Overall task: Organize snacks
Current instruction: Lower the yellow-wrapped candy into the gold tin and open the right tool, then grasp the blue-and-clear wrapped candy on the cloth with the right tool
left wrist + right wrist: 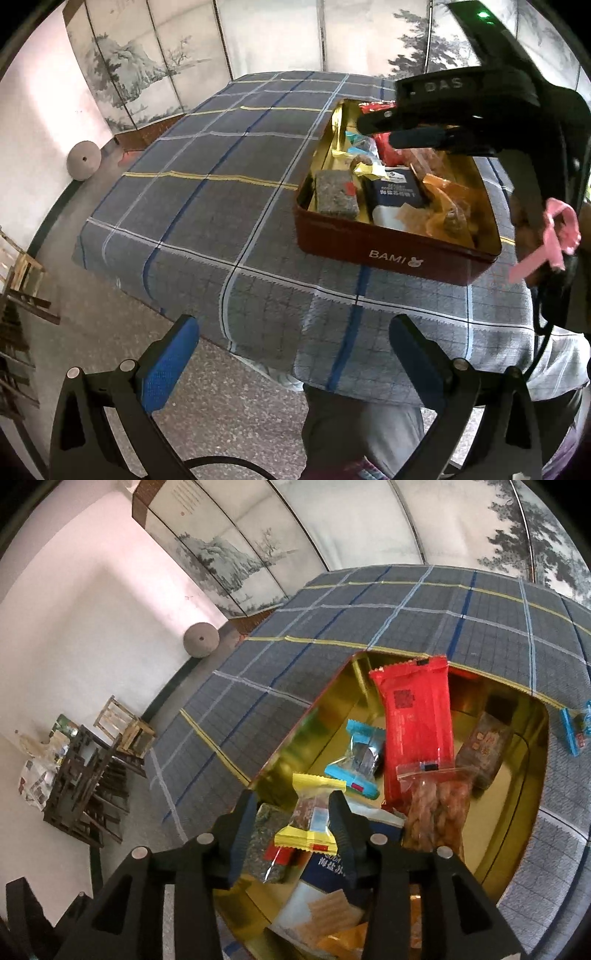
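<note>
Snacks fill a red tin (391, 251) marked BAMI on a plaid-covered worktop (207, 206). Seen from the left wrist, the left claw (295, 354) hangs wide open and empty above the worktop's near edge, well short of the tin, while the right claw (376, 127) reaches in over the tin's far end; that view also catches a pink ribbon (554, 236) beside the right tool. Only the right wrist view shows the tin's gold interior close up: a yellow-wrapped snack (310, 823) lies between the right claw's (291, 834) parted fingers, close against the right-hand one and clear of the left-hand one, so it is not clamped. Beyond it lie a blue-wrapped candy (360, 757), a red packet (415, 731) and a clear bag of twisted biscuits (436, 805). Another blue-wrapped candy (574, 731) sits outside on the cloth.
</note>
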A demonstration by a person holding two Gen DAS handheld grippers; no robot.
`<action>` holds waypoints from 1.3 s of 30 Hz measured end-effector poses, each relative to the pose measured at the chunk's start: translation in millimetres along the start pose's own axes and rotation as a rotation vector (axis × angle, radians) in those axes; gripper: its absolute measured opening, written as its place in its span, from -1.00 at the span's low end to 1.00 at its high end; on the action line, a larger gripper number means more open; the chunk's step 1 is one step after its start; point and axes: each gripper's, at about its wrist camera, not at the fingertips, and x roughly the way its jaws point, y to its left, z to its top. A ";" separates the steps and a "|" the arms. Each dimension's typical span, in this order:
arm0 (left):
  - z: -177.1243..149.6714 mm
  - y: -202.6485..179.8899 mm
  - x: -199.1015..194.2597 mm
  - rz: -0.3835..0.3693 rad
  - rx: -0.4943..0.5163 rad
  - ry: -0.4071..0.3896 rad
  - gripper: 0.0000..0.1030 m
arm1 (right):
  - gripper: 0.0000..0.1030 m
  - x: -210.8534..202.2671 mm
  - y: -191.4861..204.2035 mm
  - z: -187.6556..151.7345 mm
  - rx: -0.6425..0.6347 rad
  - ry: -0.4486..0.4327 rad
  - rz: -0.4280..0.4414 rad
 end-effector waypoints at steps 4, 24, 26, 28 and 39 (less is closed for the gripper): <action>0.1 -6.2 -3.8 0.003 0.014 -0.012 0.97 | -0.10 -25.9 -9.4 -10.0 0.001 -0.054 -0.005; 11.7 -28.0 -14.7 -0.013 0.045 -0.055 0.97 | -0.07 -87.1 -167.9 4.1 0.096 -0.120 -0.402; 13.5 -30.5 -14.5 -0.016 0.055 -0.055 0.97 | -0.07 -79.8 -172.1 16.3 0.068 -0.104 -0.442; 15.8 -33.6 -13.8 -0.019 0.063 -0.055 0.97 | -0.05 -72.0 -177.6 25.4 0.026 -0.078 -0.490; 21.3 -60.4 2.5 0.010 0.140 -0.020 0.98 | -0.07 -32.9 -200.2 50.4 -0.073 0.013 -0.564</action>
